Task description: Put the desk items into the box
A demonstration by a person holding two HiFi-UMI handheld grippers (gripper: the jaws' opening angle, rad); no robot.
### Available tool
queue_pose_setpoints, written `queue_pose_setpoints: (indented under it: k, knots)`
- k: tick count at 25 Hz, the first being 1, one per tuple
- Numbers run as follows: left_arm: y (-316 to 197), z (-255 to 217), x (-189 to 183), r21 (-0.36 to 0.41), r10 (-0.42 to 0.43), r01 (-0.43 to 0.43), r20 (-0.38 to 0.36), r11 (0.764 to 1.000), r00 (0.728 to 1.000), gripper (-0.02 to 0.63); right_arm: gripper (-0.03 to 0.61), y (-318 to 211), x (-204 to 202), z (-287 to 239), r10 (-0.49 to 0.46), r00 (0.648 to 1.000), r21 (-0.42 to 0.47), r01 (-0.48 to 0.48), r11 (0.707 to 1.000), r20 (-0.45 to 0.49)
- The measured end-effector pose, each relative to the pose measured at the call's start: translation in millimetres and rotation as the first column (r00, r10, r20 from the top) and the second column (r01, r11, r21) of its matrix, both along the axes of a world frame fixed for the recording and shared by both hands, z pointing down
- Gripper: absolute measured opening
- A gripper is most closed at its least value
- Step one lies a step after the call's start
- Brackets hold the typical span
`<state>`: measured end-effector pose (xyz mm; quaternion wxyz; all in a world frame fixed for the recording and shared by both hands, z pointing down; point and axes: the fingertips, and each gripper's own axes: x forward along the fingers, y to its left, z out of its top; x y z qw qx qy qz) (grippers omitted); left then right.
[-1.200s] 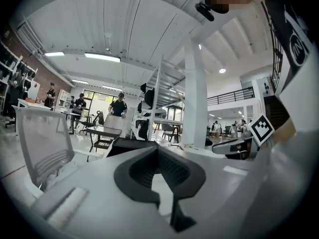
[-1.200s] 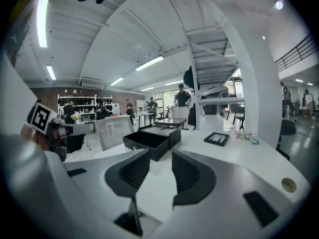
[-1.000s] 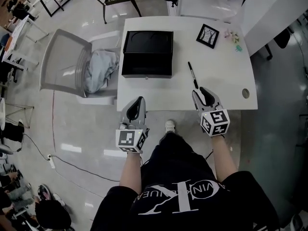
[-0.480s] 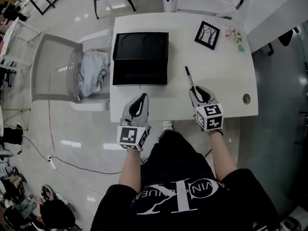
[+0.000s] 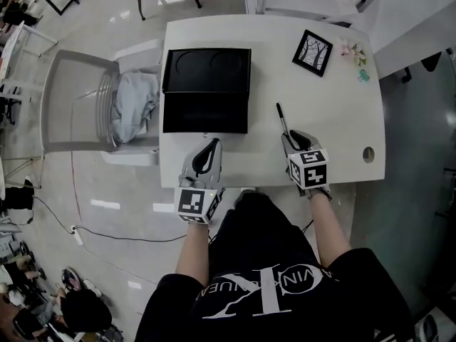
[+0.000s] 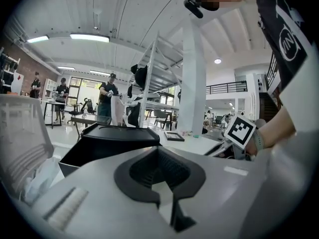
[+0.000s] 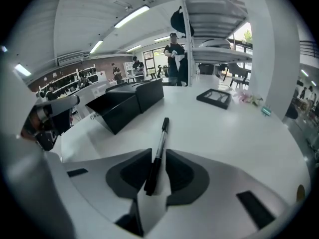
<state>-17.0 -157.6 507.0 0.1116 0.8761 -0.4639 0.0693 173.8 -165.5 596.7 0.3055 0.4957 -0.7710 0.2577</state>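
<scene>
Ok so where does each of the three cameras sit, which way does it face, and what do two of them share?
Head view: on the person's head, looking steeply down at the desk; torso, forearms, left gripper and right gripper show.
Left gripper view: on the left gripper, looking along its jaws toward the black box; the right hand's marker cube shows.
Right gripper view: on the right gripper, looking along the pen between its jaws.
Shared: head and right gripper views both show the pen.
</scene>
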Motion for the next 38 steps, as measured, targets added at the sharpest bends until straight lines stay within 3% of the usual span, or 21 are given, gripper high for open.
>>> queue_pose_setpoints:
  k: [16,27,38]
  knots:
    - [-13.3,4.4,-3.4,-0.001,-0.029,0.029,-0.010,1.000,1.000,0.009,0.061,-3.7,-1.2,5.9,-0.044,0.999,-0.044,0.043,0.998,-0.015]
    - [-13.6,-8.1,-23.5,0.029,-0.085,0.085,-0.017,0.996,0.996,0.009,0.061,-23.9,-14.9,-40.4,-0.063,0.998,0.079,0.062,0.995,0.012]
    - [-19.5,-23.9,-58.7,0.049,-0.168,0.169,-0.029,0.984,0.985,0.009,0.061,-45.3,-77.3,-83.5,-0.215,0.976,0.162,0.206,0.965,0.044]
